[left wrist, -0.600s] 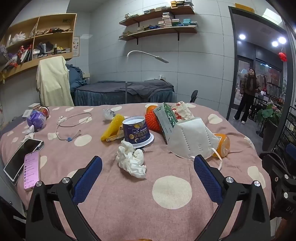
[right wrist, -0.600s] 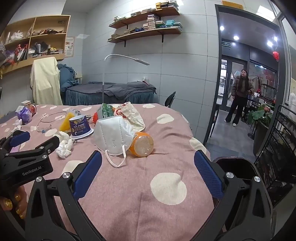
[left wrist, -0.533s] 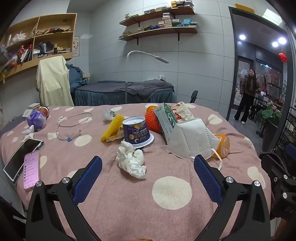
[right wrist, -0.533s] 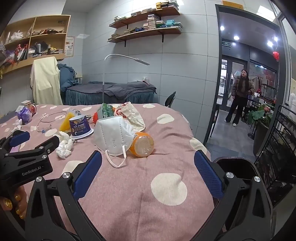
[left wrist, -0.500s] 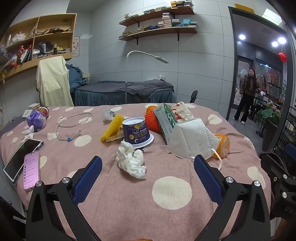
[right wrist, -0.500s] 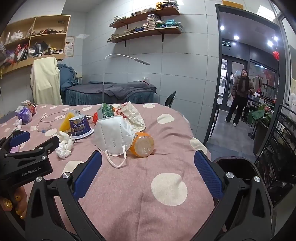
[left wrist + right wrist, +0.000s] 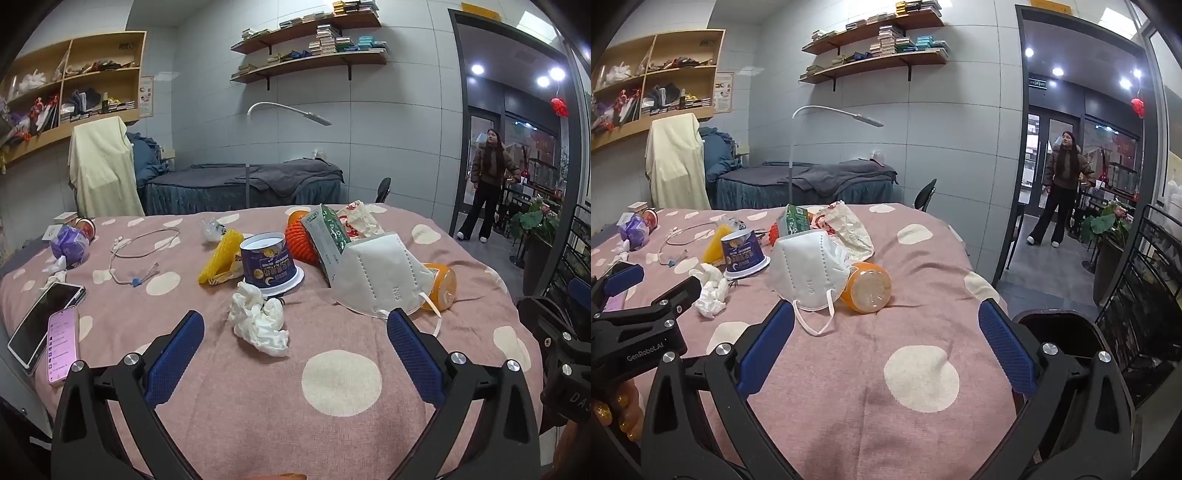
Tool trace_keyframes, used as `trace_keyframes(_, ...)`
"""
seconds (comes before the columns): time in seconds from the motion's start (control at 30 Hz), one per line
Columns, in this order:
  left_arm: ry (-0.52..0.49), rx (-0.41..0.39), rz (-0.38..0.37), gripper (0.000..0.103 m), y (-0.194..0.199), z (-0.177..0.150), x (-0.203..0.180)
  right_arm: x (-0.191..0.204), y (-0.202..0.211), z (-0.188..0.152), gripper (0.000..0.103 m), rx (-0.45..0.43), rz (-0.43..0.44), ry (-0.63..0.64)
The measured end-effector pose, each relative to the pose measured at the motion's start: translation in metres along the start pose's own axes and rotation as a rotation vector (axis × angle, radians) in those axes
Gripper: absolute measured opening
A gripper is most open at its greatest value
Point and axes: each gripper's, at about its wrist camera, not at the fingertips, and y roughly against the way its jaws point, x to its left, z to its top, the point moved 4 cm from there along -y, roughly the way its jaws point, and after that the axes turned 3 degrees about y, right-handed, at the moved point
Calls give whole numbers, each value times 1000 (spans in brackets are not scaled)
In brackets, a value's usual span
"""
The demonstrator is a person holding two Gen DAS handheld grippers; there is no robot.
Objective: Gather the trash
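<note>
Trash lies on a pink spotted tablecloth [image 7: 258, 406]. A crumpled white tissue [image 7: 258, 319] sits just ahead of my left gripper [image 7: 295, 326], which is open and empty. Behind the tissue stand an upturned blue paper cup [image 7: 269, 263], a yellow foam net [image 7: 221, 254], an orange foam net [image 7: 301, 243], a green carton [image 7: 328, 236] and a white face mask [image 7: 380, 275]. An orange bottle [image 7: 866, 286] lies beside the face mask [image 7: 809, 271], ahead of my right gripper [image 7: 886, 326], also open and empty. A black bin [image 7: 1060, 328] stands at the table's right edge.
Two phones [image 7: 48, 332] lie at the left edge, with a white cable [image 7: 140, 251] and a purple wrapper [image 7: 68, 242] behind. A person [image 7: 1060, 192] stands in the doorway at the right. A black wire rack [image 7: 1145, 295] stands by the bin.
</note>
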Motion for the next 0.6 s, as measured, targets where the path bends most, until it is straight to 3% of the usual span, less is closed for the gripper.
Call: trace_keyframes(0.6,5,18,2,98,-3,-3,2,3,-7,-2,99,23,2,8)
